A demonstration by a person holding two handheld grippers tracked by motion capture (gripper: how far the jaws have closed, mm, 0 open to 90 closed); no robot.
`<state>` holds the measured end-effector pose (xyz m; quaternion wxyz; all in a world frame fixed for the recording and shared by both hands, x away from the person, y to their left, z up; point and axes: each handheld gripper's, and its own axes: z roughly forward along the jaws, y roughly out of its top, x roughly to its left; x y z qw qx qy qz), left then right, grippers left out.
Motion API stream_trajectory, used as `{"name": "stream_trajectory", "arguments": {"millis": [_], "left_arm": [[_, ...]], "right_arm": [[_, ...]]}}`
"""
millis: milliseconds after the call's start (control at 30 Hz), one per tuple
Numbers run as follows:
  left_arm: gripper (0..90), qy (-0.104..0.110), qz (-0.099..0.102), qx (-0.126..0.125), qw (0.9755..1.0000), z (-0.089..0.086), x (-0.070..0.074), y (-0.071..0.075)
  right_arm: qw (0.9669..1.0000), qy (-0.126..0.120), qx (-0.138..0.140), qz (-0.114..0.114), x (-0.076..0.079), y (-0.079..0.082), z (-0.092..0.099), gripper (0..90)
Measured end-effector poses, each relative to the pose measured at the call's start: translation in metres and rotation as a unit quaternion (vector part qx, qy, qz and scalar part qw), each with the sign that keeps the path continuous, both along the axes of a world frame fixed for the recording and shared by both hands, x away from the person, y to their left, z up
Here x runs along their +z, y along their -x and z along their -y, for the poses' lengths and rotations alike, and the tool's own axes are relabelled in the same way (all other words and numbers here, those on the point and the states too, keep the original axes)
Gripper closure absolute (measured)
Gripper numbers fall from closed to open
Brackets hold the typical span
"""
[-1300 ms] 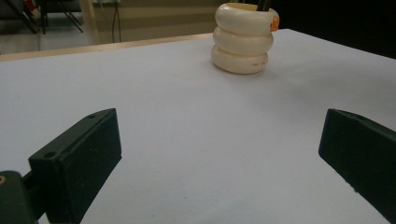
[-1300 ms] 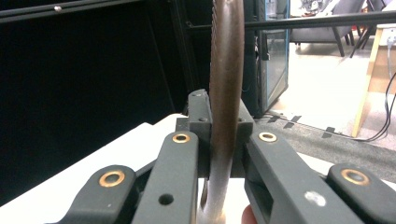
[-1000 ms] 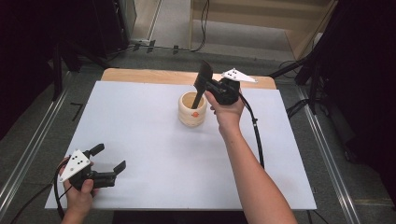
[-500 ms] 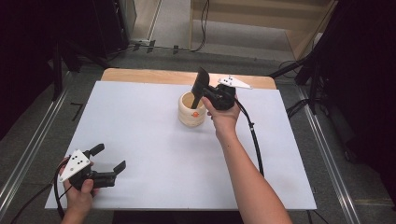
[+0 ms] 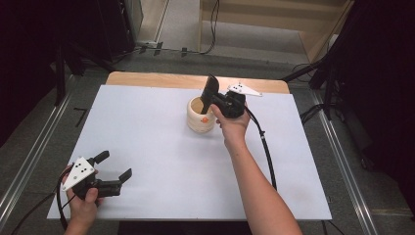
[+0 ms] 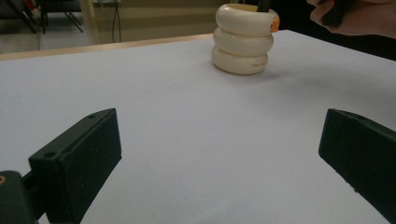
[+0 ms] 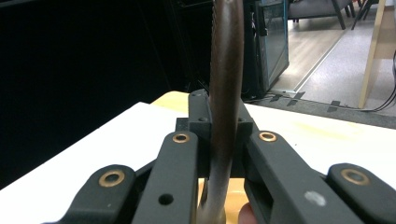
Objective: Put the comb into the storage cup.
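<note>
Right gripper (image 5: 209, 93) first: from the high view I have it held over the cream ribbed holder (image 5: 201, 116) at the far middle of the white table sheet (image 5: 147, 147), with the hand (image 5: 232, 123) wrapped around its body just right of the holder. Its jaws are clamped tight on a dark, flat utensil (image 7: 226, 93) (a spatula or similar, I cannot tell which from here). In the right gripper view that utensil runs upright between the two black jaws, pinched on both sides, and its lower end drops out of sight below them. From above, the dark blade (image 5: 210, 87) sticks up past the holder's far rim, and the lower part points down into the holder's mouth; whether it touches the bottom I cannot tell.

Over on my left, the left gripper (image 5: 113, 169) sits near the front left corner of the sheet, well apart from the holder. In the left gripper view its jaws stand wide apart with nothing between them, only bare sheet, and the holder (image 6: 243, 39) stands upright in the distance with a small orange mark (image 6: 275, 23) at its rim.
</note>
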<state>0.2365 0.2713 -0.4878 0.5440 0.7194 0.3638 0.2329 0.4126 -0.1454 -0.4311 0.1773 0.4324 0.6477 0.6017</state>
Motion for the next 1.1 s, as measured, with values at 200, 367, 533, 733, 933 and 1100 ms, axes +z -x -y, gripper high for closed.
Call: {"name": "stream_trajectory", "arguments": {"millis": [200,367,533,733,933,1100], "left_arm": [[0.0,0.001,0.000,0.000,1.0000,0.000,0.000,0.000],[0.0,0.000,0.001,0.000,1.0000,0.000,0.000,0.000],[0.0,-0.001,0.000,0.000,1.0000,0.000,0.000,0.000],[0.0,-0.002,0.001,0.001,1.0000,0.000,0.000,0.000],[0.0,-0.002,0.001,0.000,1.0000,0.000,0.000,0.000],[0.0,-0.002,0.001,0.000,1.0000,0.000,0.000,0.000]], "right_arm": [[1.0000,-0.005,-0.001,-0.004,-0.004,-0.002,-0.003,83.0],[0.9999,-0.009,-0.004,-0.009,-0.008,-0.003,-0.005,83.0],[0.9997,-0.018,-0.009,-0.015,-0.010,-0.004,-0.002,82.9],[0.9990,-0.032,-0.019,-0.025,-0.014,-0.005,0.006,82.3],[0.9989,-0.007,-0.034,-0.033,-0.016,-0.005,0.011,75.4],[0.9985,-0.001,-0.037,-0.041,-0.020,-0.004,0.016,65.0]]}}
